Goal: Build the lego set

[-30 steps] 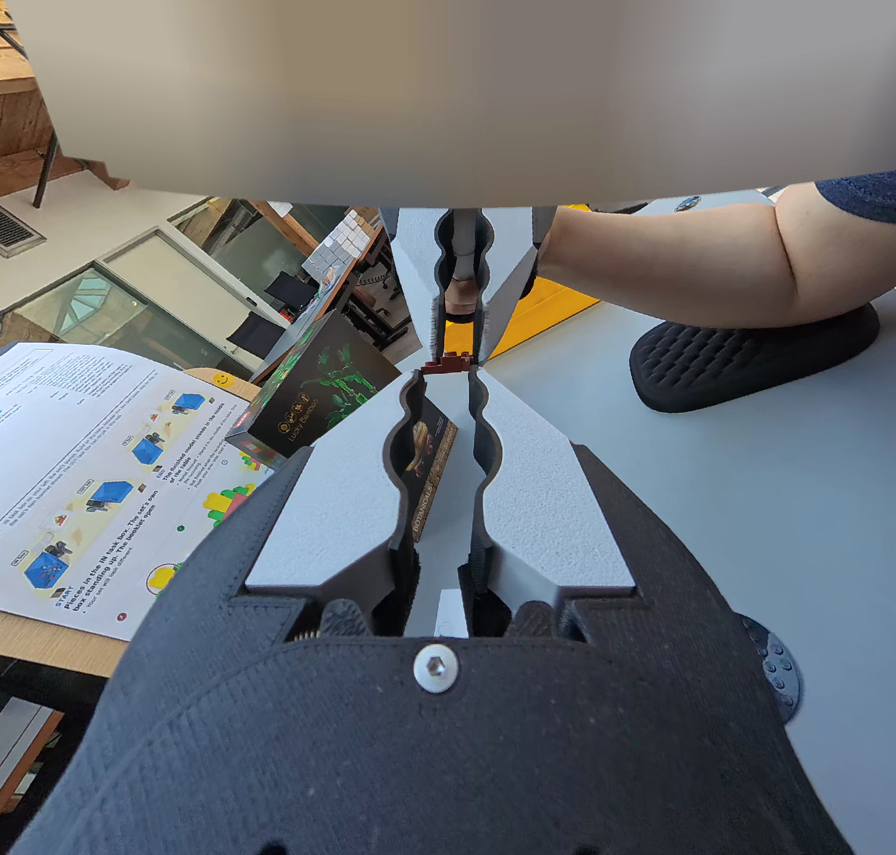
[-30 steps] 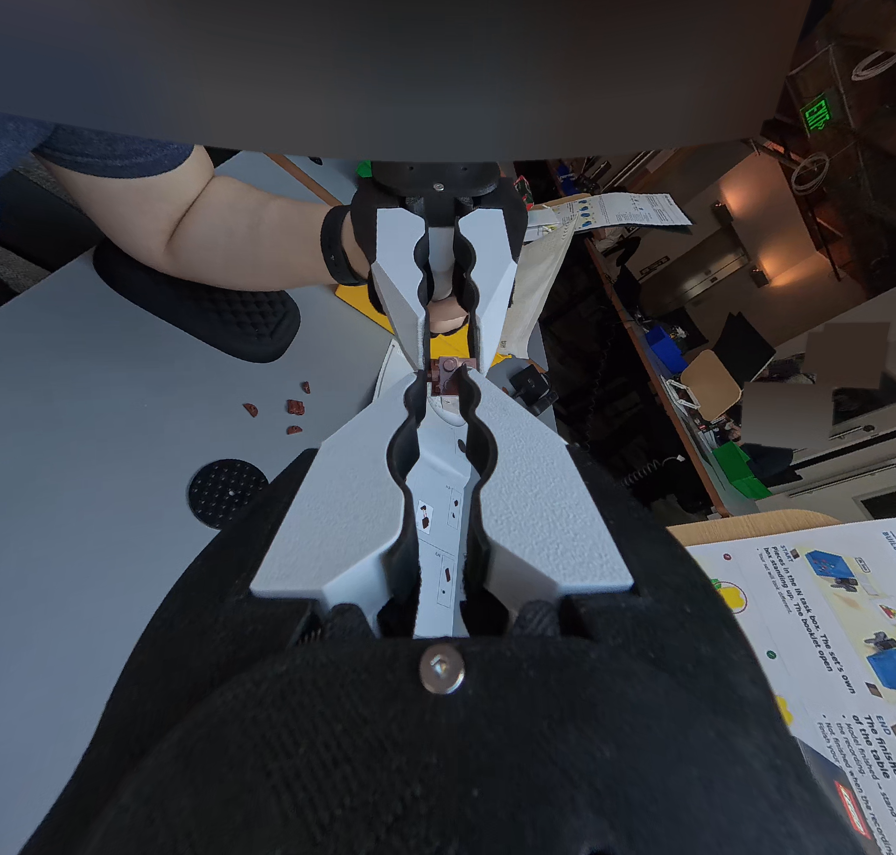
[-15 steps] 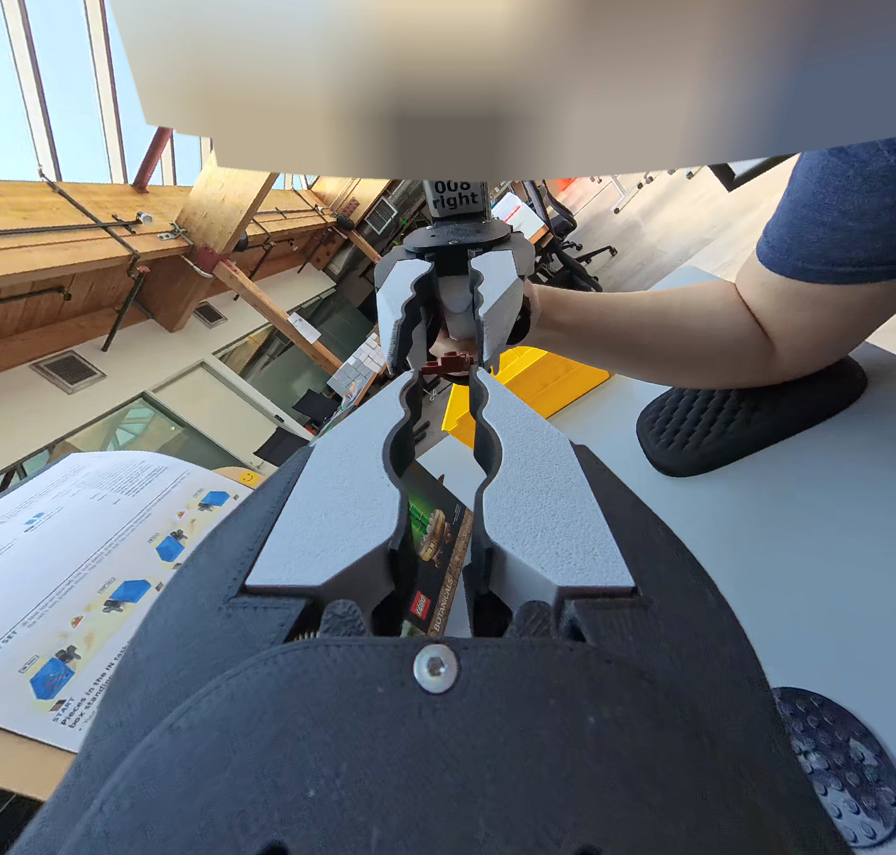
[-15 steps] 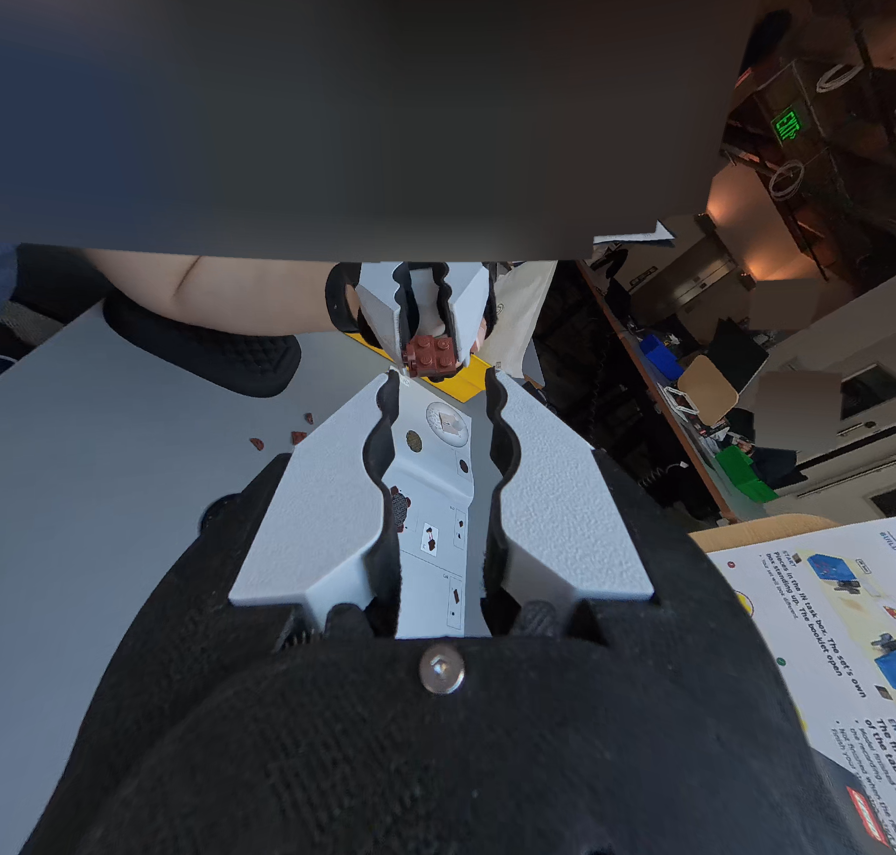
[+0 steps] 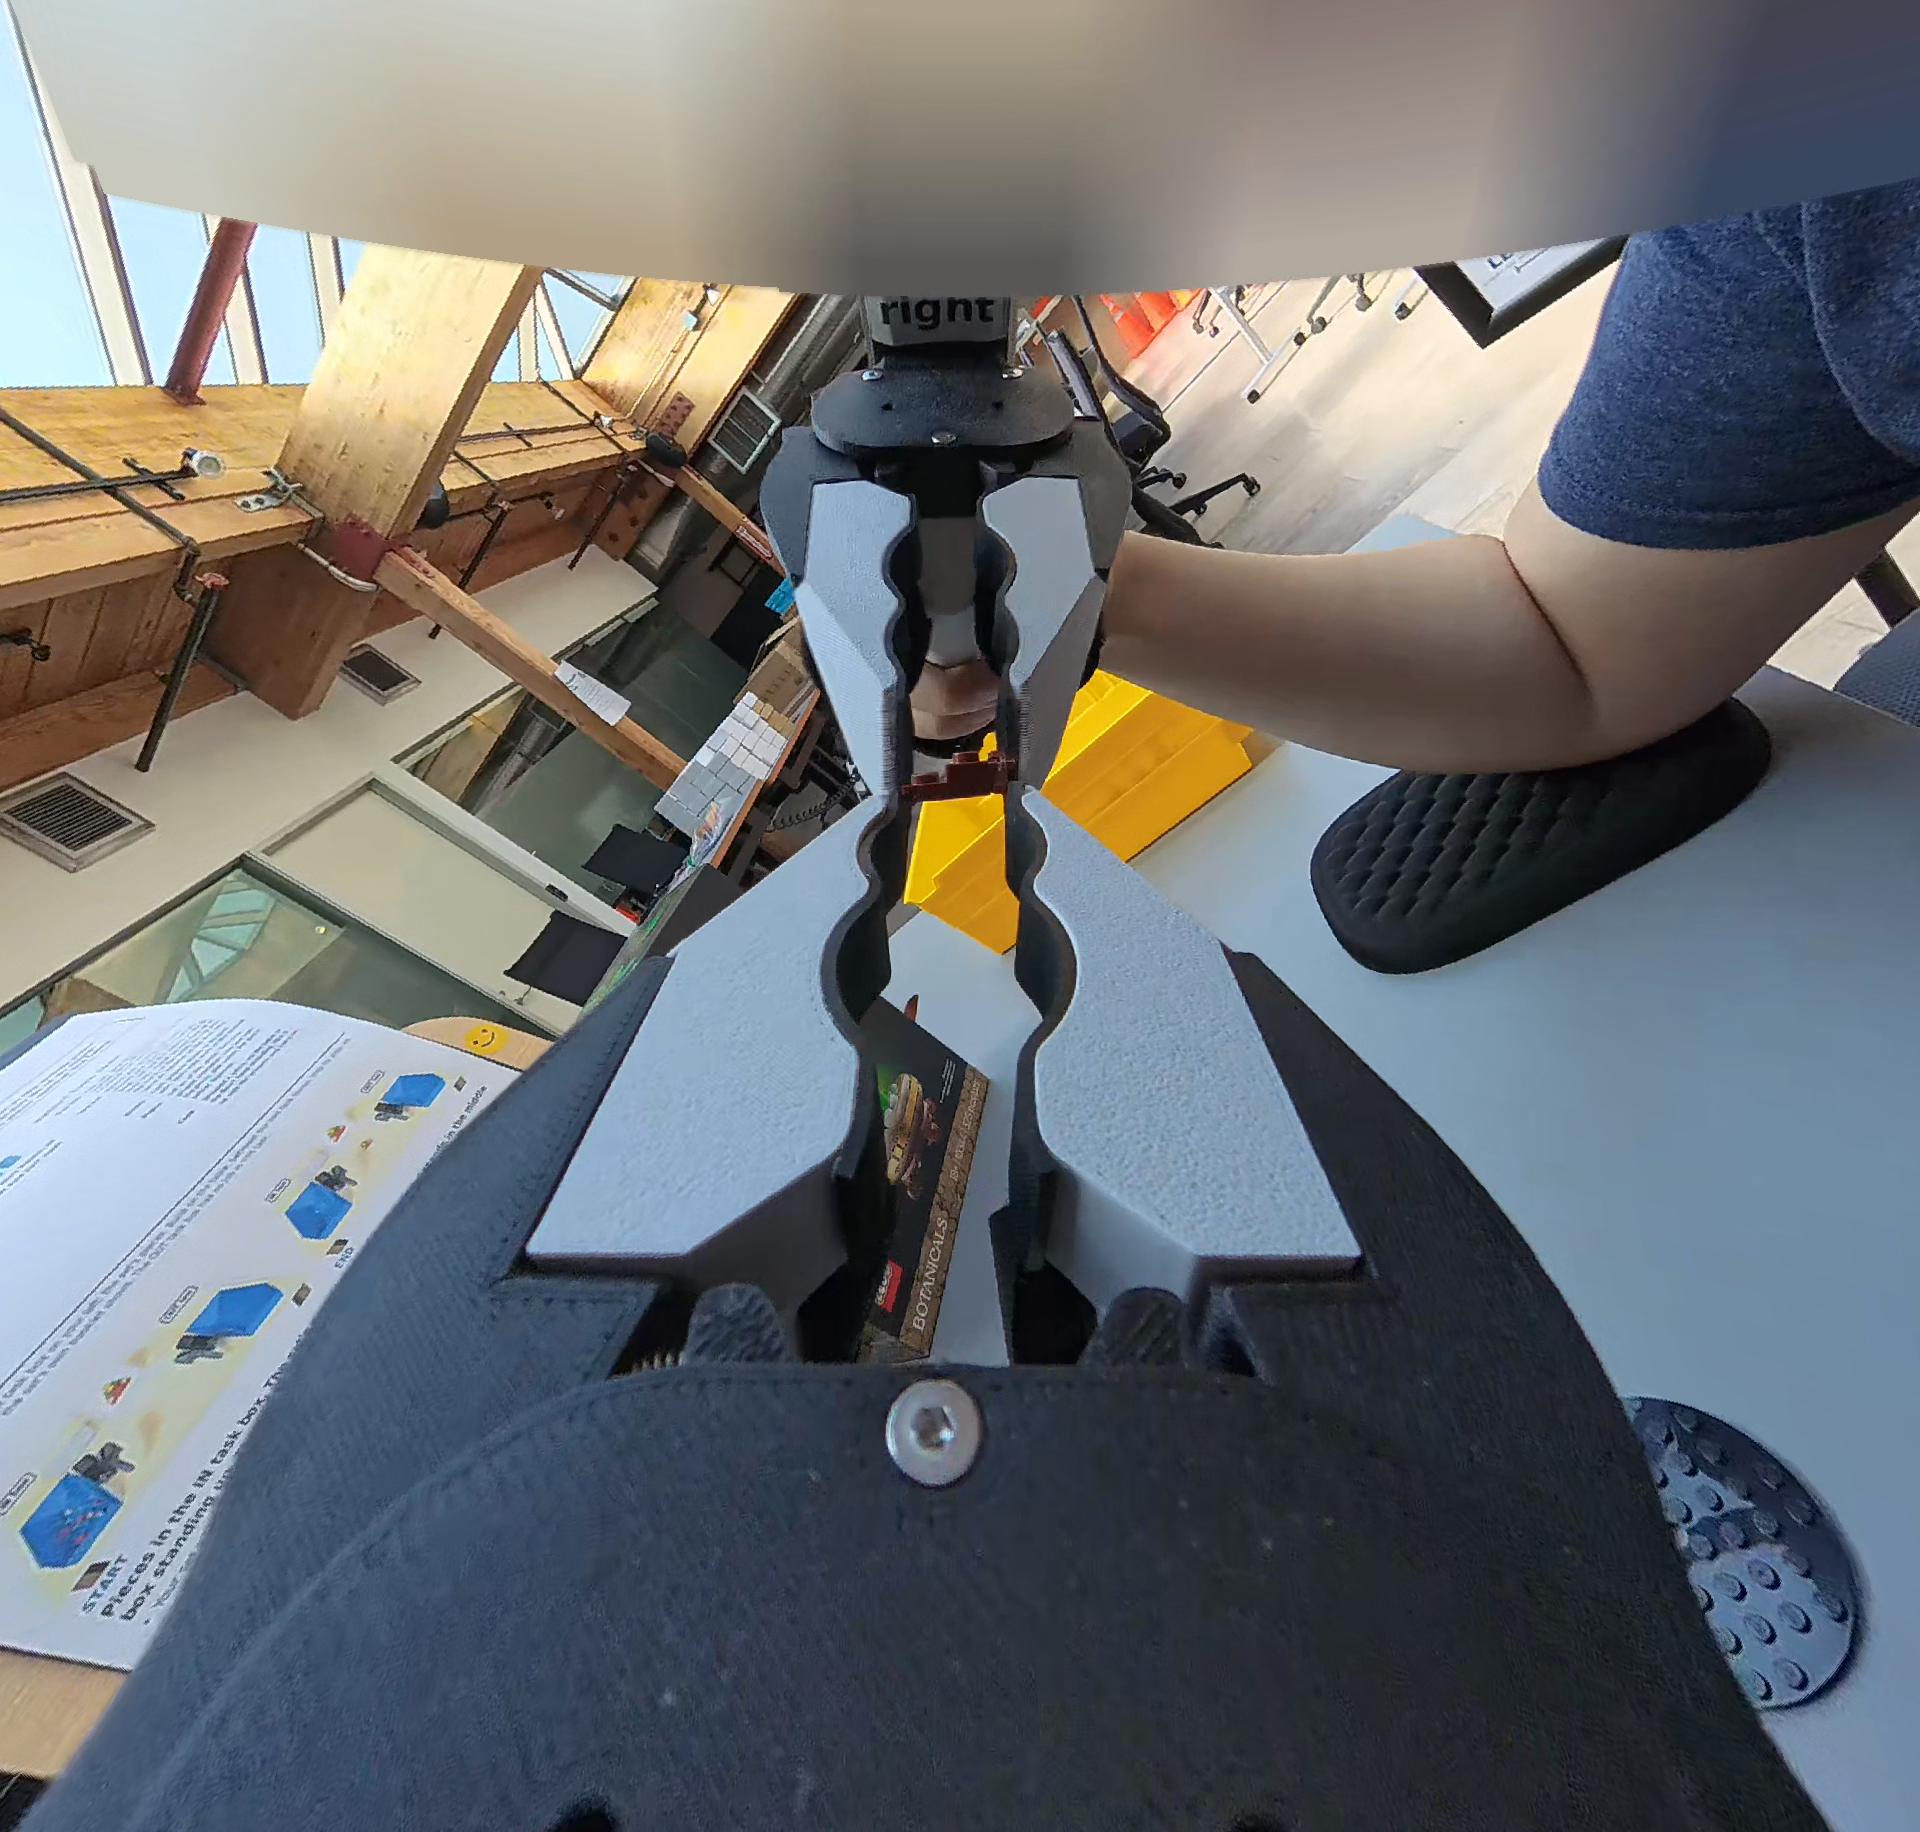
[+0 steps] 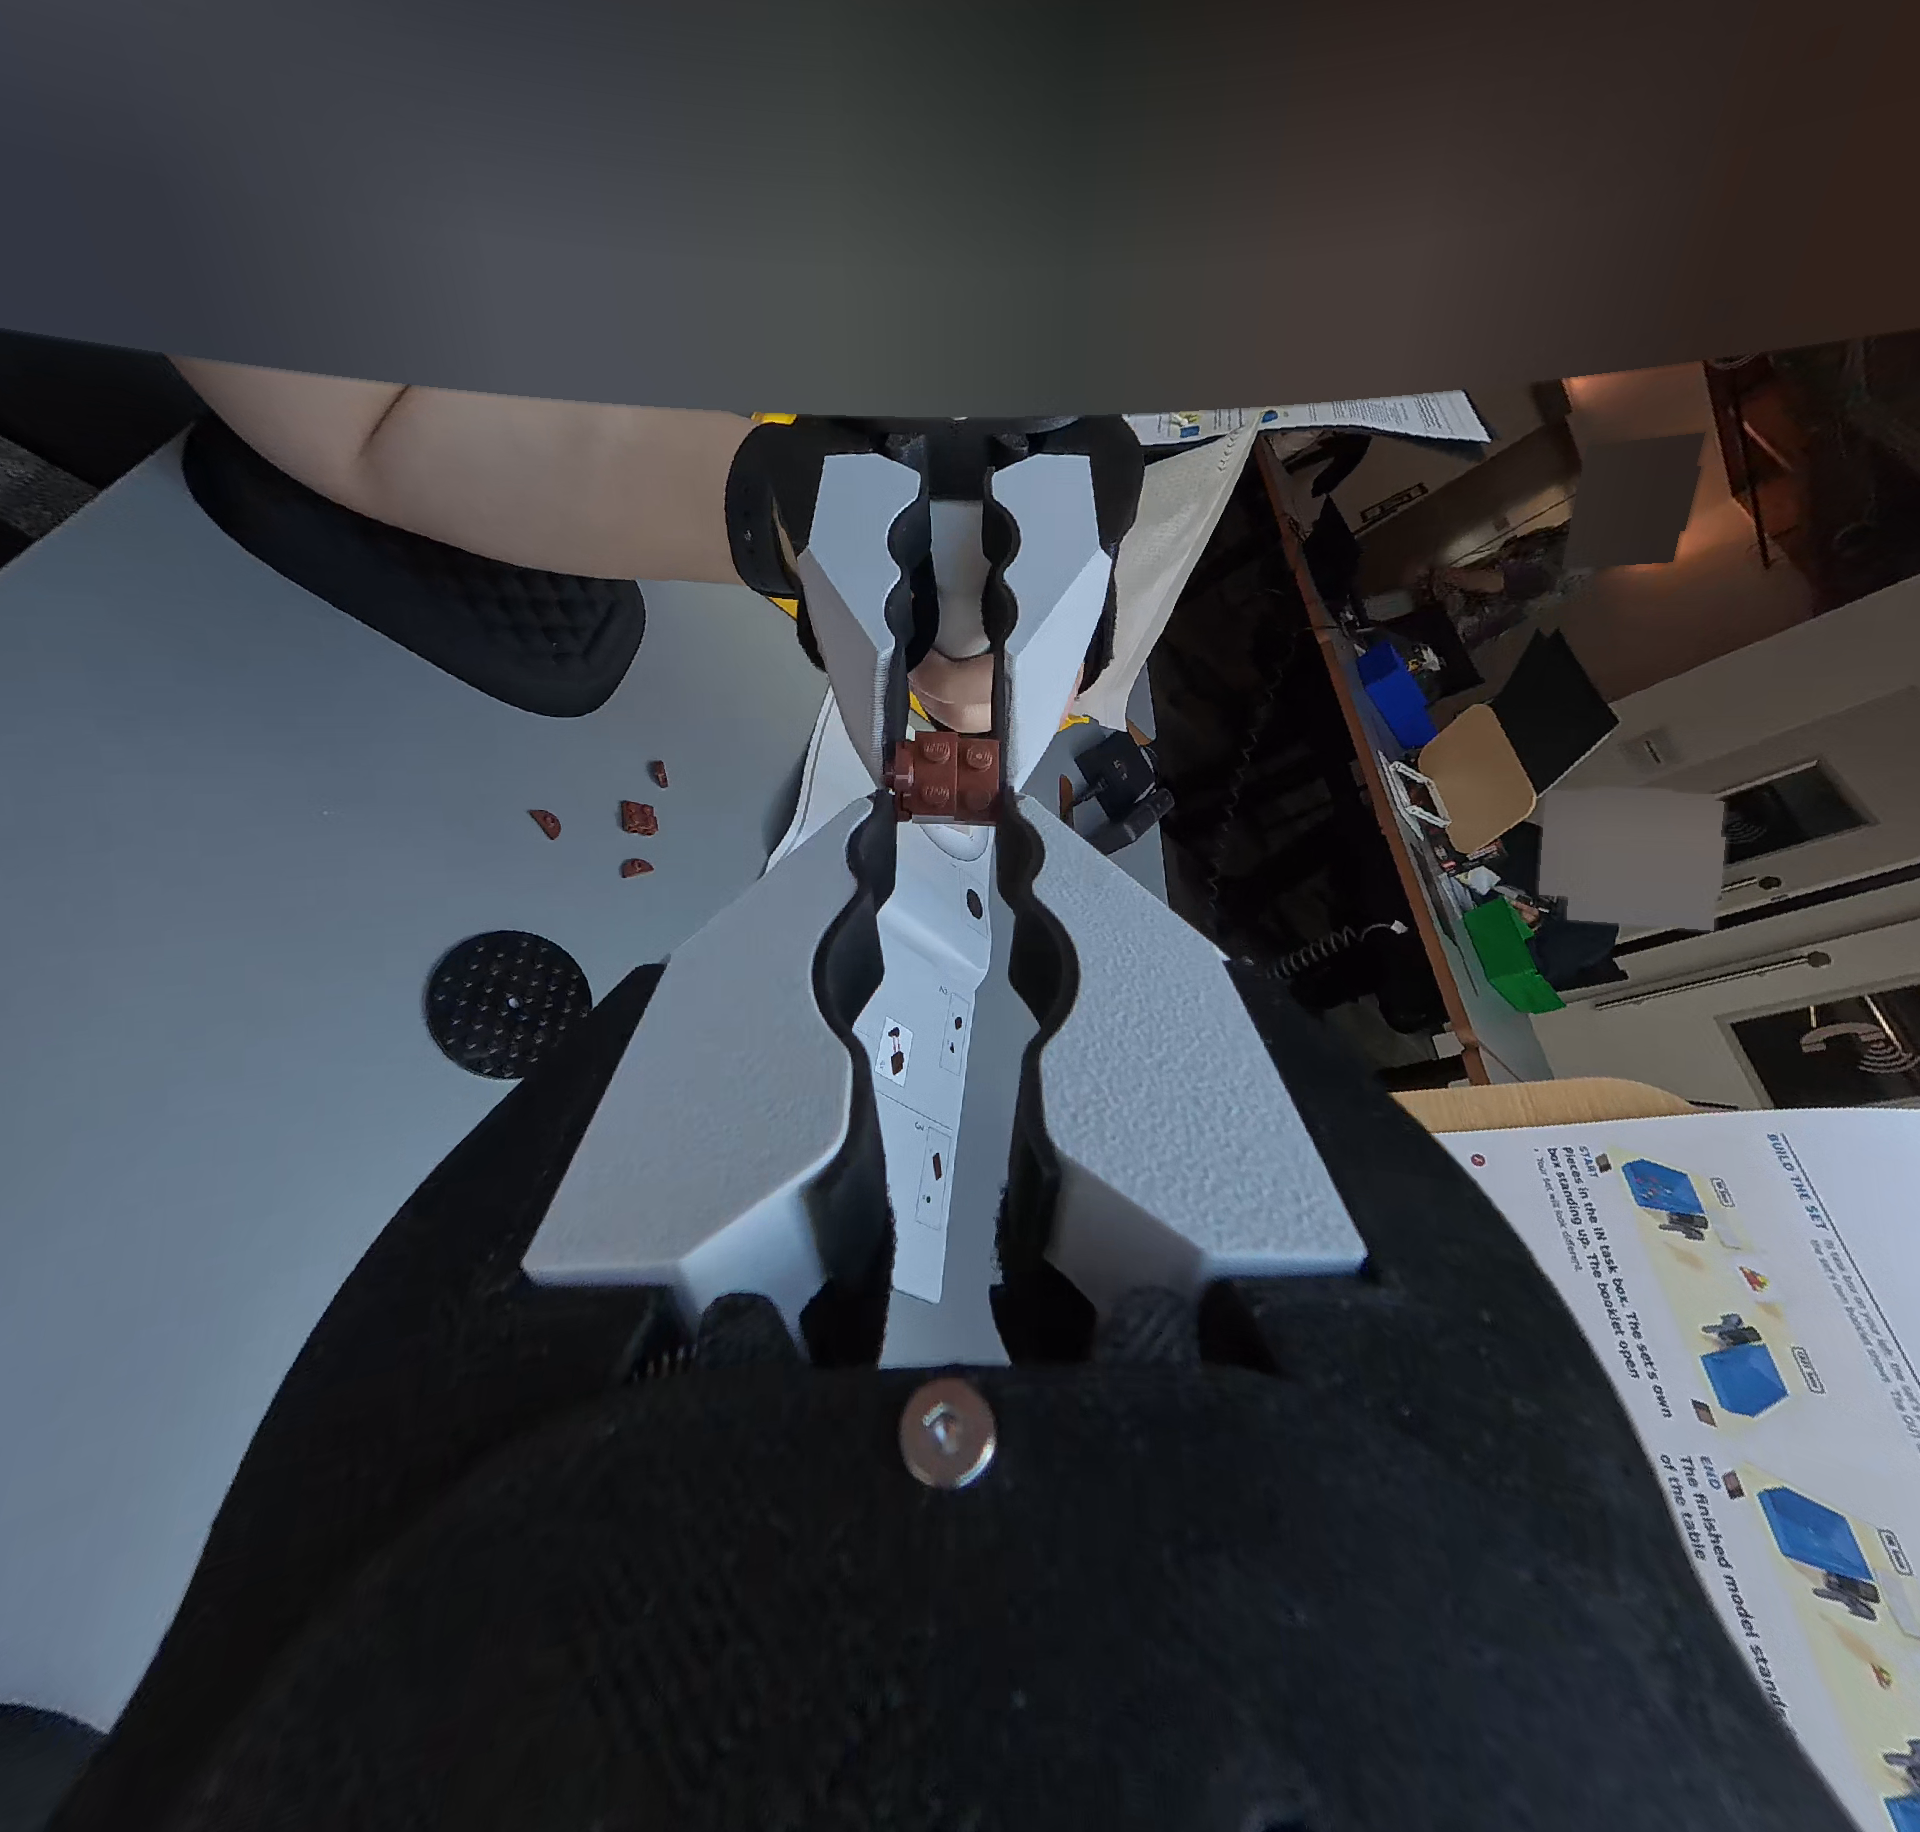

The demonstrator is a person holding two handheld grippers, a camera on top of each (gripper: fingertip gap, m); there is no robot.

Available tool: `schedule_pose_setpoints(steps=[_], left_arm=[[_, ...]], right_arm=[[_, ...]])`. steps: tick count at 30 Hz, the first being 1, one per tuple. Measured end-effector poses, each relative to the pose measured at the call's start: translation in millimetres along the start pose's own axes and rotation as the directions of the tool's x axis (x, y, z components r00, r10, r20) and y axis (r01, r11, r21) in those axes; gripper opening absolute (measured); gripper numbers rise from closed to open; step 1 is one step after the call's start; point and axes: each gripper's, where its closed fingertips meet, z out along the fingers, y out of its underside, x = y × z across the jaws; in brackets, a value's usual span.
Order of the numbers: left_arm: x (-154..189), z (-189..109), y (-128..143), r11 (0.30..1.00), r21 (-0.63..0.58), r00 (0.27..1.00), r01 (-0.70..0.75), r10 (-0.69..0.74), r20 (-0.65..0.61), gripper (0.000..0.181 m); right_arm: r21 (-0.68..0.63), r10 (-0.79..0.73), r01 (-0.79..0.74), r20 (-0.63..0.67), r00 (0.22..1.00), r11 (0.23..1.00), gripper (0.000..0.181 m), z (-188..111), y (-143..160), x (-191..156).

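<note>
A small brown lego piece (image 6: 945, 780) hangs in the air between my two grippers, which face each other tip to tip. In the right wrist view its studded face shows. In the left wrist view it (image 5: 956, 774) looks thin and edge-on. My left gripper (image 5: 954, 803) is shut on it, and the jaws stand at its two sides. My right gripper (image 6: 948, 808) is closed in on the same piece from the opposite side. Several loose brown pieces (image 6: 636, 816) lie on the grey table (image 6: 260, 951).
A black round plate (image 6: 509, 1003) lies on the table. The open booklet (image 6: 935, 1107) and the dark set box (image 5: 925, 1159) lie under the grippers. A yellow bin (image 5: 1091, 826) and a black arm pad (image 5: 1538, 847) are behind them. A printed sheet (image 5: 208, 1211) lies at the table's edge. The tips of both grippers are at nearly the same place.
The right gripper opened and drew back half a second ago, leaving the piece in the left gripper. It has now come forward and closed in on the piece again.
</note>
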Motion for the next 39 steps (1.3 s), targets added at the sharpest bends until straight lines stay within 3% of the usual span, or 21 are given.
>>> schedule_pose_setpoints(steps=[9,16,26,39], left_arm=[[0,0,1,0.999,-0.018,0.999,0.039,-0.039,-0.019,0.016],[-3,-1,11,0.992,-0.109,0.998,0.059,-0.059,0.006,0.019],[-1,-2,9,0.980,-0.194,0.999,-0.042,0.047,0.021,0.021],[-1,-2,5,0.982,-0.182,0.999,-0.047,0.051,0.016,0.017]], right_arm=[[0.019,0.010,-0.010,0.018,1.000,1.000,0.019,1,1,0],[-0.025,-0.036,0.035,-0.029,0.999,0.999,0.019,1,8,4],[-0.061,-0.058,0.057,-0.027,0.998,0.997,0.019,1,6,0],[-0.082,-0.046,0.044,-0.032,0.998,0.996,0.019,3,10,1]])
